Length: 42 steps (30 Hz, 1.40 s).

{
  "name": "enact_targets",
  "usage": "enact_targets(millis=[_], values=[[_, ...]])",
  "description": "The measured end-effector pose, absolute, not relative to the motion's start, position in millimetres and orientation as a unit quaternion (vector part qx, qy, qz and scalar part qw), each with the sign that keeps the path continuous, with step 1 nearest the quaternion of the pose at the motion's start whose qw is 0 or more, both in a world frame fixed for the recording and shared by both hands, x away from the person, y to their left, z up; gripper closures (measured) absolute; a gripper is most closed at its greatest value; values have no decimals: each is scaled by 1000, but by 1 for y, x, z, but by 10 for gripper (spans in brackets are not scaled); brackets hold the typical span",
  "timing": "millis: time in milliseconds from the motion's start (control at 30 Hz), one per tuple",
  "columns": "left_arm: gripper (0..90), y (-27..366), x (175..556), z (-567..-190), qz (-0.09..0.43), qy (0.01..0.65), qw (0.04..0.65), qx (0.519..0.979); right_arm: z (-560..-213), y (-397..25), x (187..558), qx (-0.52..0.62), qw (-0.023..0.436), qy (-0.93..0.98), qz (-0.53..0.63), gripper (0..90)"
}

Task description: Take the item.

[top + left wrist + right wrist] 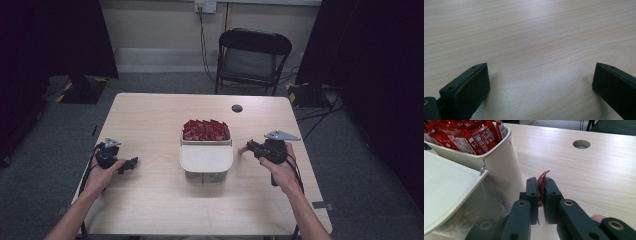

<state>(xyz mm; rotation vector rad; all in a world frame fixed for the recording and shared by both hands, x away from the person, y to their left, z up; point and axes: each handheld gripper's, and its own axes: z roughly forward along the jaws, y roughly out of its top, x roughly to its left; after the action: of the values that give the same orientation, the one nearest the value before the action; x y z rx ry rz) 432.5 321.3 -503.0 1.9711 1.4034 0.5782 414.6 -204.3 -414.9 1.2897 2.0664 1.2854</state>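
Firmly, right tongs [540, 192] pinch a red packet [541, 182].

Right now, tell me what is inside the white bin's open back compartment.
The white plastic bin holds a heap of red foil sachets in its open back compartment. Its bottom is buried under them. The right tongs pinch one red sachet outside it.

Packets [205, 129] fill the bin [206, 142], behind its lid [206, 158].

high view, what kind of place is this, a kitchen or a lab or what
Most likely a lab or recording room, not a kitchen: dark curtains hang at both sides, a lone folding chair stands on grey carpet behind the bare wooden table, and cables run to a wall socket.
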Motion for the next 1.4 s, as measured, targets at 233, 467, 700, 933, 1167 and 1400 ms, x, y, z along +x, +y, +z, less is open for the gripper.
enact_targets(millis=[233,467,700,933,1167,1400], values=[[7,321,433,-503,220,534,321,750,-418,-211,410,462,186,738,455,843],[7,321,433,-503,220,534,321,751,-424,-217,409,468,188,738,448,841],[7,321,433,-503,220,534,321,750,-430,-219,408,469,184,739,447,842],[7,322,433,-503,220,533,320,752,-437,-219,411,475,179,741,439,841],[6,322,432,-503,220,533,320,751,-443,-218,414,483,170,739,438,840],[7,321,433,-503,220,534,321,750,-449,-212,417,485,159,742,434,838]])
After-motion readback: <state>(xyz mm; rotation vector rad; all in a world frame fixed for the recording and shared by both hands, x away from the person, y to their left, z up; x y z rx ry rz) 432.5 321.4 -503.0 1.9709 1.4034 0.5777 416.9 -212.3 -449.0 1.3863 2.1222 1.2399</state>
